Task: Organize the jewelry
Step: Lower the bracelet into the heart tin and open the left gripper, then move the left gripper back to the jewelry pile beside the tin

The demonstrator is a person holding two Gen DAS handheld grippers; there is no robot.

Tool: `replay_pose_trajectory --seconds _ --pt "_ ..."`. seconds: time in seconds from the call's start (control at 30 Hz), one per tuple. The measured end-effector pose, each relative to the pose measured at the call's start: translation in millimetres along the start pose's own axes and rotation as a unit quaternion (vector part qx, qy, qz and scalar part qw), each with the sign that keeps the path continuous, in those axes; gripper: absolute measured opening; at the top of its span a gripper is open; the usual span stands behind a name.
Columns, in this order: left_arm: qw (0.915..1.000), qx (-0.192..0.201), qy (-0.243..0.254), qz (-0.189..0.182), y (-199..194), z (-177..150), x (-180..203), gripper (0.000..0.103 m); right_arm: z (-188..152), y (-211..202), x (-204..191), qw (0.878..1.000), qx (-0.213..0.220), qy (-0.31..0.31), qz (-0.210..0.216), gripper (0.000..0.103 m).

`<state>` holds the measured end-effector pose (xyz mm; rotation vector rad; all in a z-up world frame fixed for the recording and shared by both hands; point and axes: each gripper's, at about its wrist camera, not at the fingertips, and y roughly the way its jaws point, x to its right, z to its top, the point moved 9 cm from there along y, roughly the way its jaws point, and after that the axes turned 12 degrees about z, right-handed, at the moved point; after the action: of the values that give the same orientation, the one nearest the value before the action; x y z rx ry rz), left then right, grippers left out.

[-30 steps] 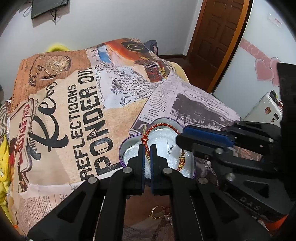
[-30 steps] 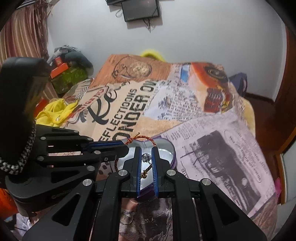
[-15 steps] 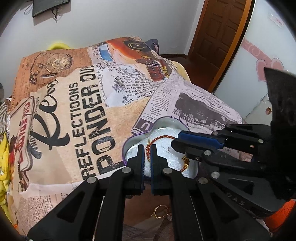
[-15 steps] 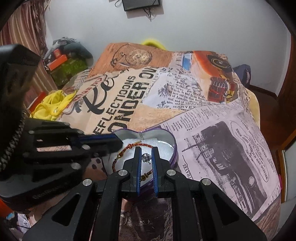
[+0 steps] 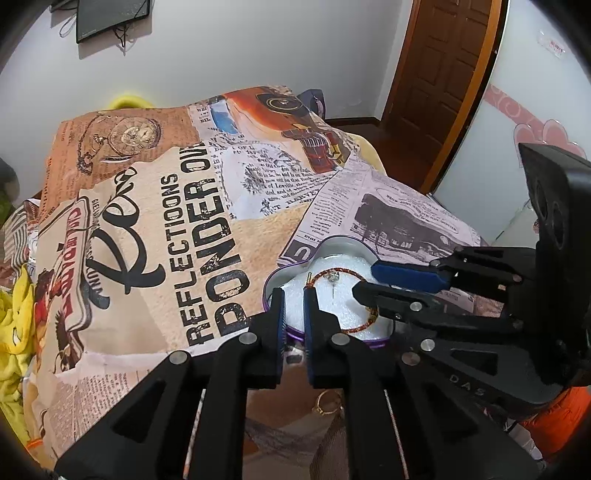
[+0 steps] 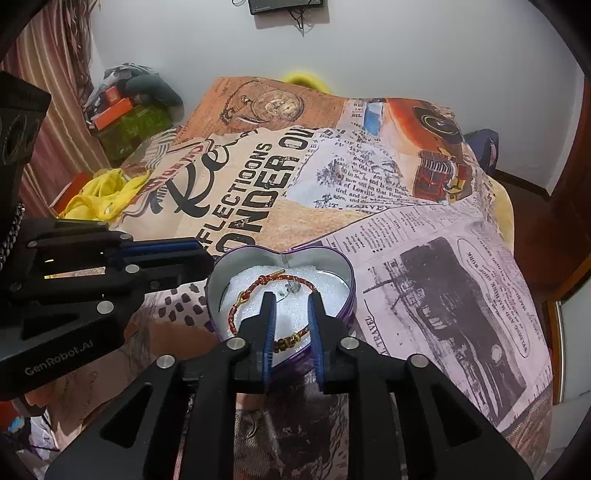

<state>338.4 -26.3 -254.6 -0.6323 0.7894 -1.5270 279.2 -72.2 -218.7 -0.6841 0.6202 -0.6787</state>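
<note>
Both claws (image 5: 293, 295) (image 6: 291, 301) opening, empty, over bracelet (image 6: 258, 295)

The bracelet (image 6: 258, 295) in the tin (image 6: 343, 273) is partly covered: in the right wrist view the right gripper (image 6: 291, 299) hides two stretches of its loop, and in the left wrist view that gripper covers its far side. A small silvery piece (image 6: 291, 288) on the white padding is too small to identify. A gold ring (image 5: 327, 402) on the bed shows only between gripper parts. The wall screen (image 6: 286, 5) is cut off by the top edge.
</note>
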Motion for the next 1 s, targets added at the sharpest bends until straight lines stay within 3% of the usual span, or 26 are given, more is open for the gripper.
replay_pose_trajectory --seconds 0.2,0.63,0.83,0.9,1.0 --pt "0.9999 0.014 -0.007 0.006 -20.9 0.3 -3.0 0.028 3.1 -17.3 -6.6 1.0 0.015 -0.003 -0.008 0.02" --pt "0.9996 0.023 -0.002 0.016 -54.1 -14.4 1.4 0.031 -6.0 -53.9 -16.0 0.999 0.032 0.005 -0.026 0.02" --pt "0.9995 0.024 -0.006 0.018 -68.2 -31.2 1.9 0.038 -12.7 -70.3 -27.6 0.999 0.042 0.005 -0.029 0.021" --pt "0.9996 0.021 -0.007 0.018 -70.5 -37.9 1.3 0.039 -17.5 -74.5 -29.8 0.999 0.043 0.007 -0.028 0.024" --pt "0.9998 0.007 -0.004 0.018 -69.7 -52.9 0.8 0.04 -26.1 -77.8 -31.1 0.998 0.044 0.012 -0.034 0.042"
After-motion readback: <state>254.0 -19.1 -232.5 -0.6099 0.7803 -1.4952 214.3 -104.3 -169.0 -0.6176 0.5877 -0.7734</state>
